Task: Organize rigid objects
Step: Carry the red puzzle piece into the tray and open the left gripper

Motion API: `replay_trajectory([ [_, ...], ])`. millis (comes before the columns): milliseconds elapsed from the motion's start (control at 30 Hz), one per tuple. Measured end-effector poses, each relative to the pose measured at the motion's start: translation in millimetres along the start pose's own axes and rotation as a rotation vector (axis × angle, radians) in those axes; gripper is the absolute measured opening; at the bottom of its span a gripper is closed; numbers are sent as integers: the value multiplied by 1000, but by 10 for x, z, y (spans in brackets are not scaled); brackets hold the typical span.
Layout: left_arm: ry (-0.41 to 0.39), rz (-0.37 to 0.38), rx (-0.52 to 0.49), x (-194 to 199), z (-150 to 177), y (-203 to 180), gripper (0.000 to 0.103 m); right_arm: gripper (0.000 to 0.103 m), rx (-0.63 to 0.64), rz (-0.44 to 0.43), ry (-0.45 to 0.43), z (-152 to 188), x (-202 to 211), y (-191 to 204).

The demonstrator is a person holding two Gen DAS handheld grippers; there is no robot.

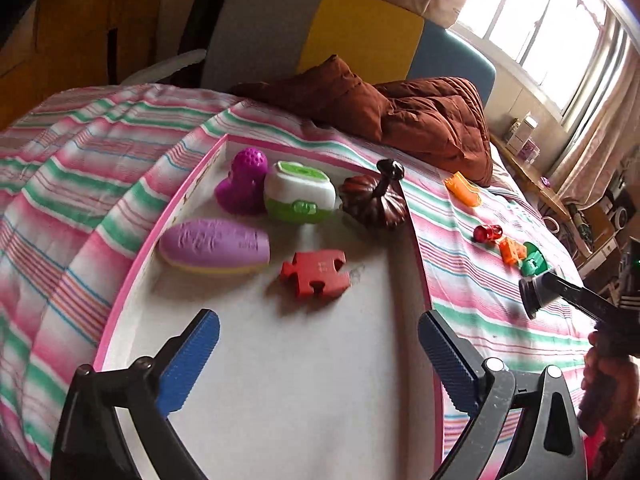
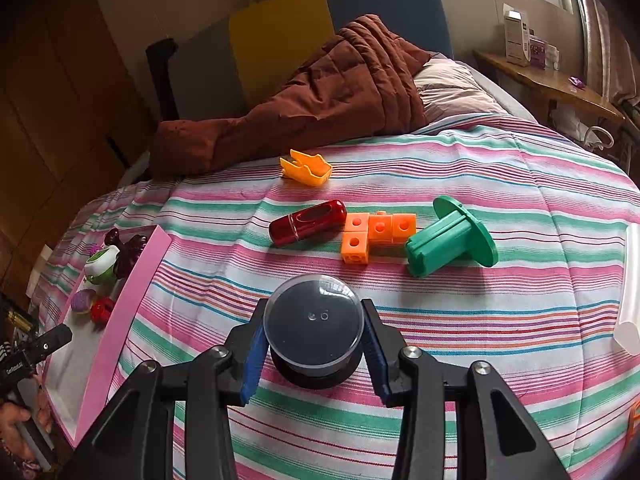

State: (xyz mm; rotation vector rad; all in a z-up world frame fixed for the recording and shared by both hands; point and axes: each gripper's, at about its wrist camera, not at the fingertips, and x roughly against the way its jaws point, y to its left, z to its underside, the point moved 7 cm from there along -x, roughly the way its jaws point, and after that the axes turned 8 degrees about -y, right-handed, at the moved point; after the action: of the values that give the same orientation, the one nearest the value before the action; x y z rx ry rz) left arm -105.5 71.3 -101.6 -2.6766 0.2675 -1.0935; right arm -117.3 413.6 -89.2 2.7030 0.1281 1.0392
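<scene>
A pink-rimmed white tray (image 1: pixel 264 380) lies on the striped bedspread. In it are a purple oval toy (image 1: pixel 216 246), a purple heart-shaped toy (image 1: pixel 242 186), a green-and-white toy (image 1: pixel 298 192), a dark brown pumpkin (image 1: pixel 374 200) and a red puzzle piece (image 1: pixel 316 274). My left gripper (image 1: pixel 318 356) is open and empty above the tray's near part. My right gripper (image 2: pixel 314 344) is shut on a black round container with a clear domed lid (image 2: pixel 314 326), held just above the bedspread; it also shows in the left wrist view (image 1: pixel 536 292).
On the bedspread lie a yellow-orange clip piece (image 2: pixel 306 168), a dark red capsule (image 2: pixel 308 222), joined orange cubes (image 2: pixel 376 234) and a green flanged spool (image 2: pixel 452 238). A brown quilt (image 2: pixel 312 96) lies behind them. A translucent tube (image 2: pixel 630 296) is at the right edge.
</scene>
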Motion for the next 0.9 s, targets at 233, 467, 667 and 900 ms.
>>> replay_trajectory([
  [233,2,-17,-25,155,153,31,101,43,9,-34,-7,2,16,78],
  [467,-33,5,-48,293,152,45,101,43,-22,-128,-26,-56,98,271],
  [667,-49,6,-61,389,166,105,101,43,-37,-190,5,-18,100,584],
  [900,-56,12,-78,453,218,164,101,43,4,-286,32,-30,69,1291],
])
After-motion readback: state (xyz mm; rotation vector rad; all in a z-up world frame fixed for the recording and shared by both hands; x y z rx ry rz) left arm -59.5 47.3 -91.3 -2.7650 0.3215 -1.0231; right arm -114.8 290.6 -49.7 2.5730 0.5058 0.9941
